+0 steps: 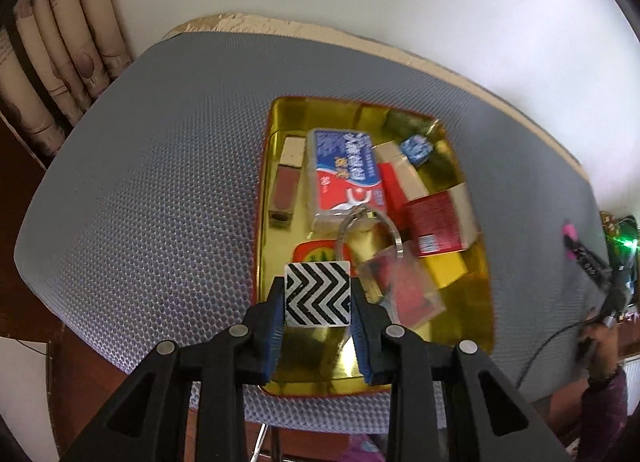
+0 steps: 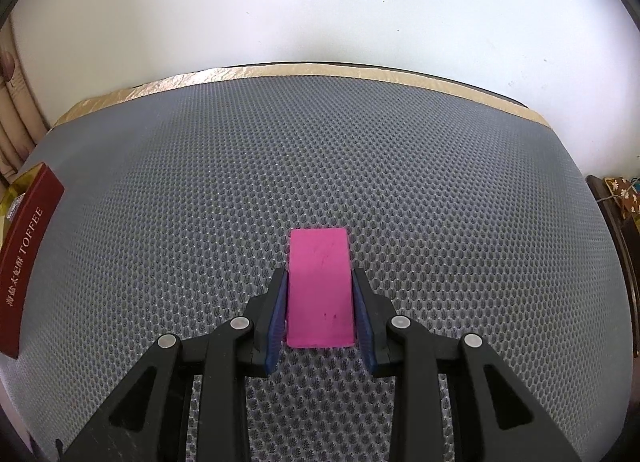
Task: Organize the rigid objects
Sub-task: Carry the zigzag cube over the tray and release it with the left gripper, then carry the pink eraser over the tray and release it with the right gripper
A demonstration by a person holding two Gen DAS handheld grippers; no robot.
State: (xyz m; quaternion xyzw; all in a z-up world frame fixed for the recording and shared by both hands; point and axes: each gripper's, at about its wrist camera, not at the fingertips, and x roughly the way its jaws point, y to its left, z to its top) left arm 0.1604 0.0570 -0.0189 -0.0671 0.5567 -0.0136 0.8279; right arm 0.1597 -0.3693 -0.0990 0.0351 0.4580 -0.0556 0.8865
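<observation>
While my left tongs (image 1: 318, 298) clamped a chevron-striped card (image 1: 317, 294) above the gold tin (image 1: 262, 198) of small boxes, my right tongs (image 2: 320, 302) gripped, or perhaps only flanked, a pink block (image 2: 320, 286) over the grey-mesh counter (image 2: 200, 190), well apart from the tin.

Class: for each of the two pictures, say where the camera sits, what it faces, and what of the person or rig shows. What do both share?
Left wrist: on the left claw, above the gold tin of boxes; it grips a chevron card; the person's right hand shows.
Right wrist: on the right claw, facing the wall; it grips a pink block.
Shared: grey mat, tin's edge, pink block.
</observation>
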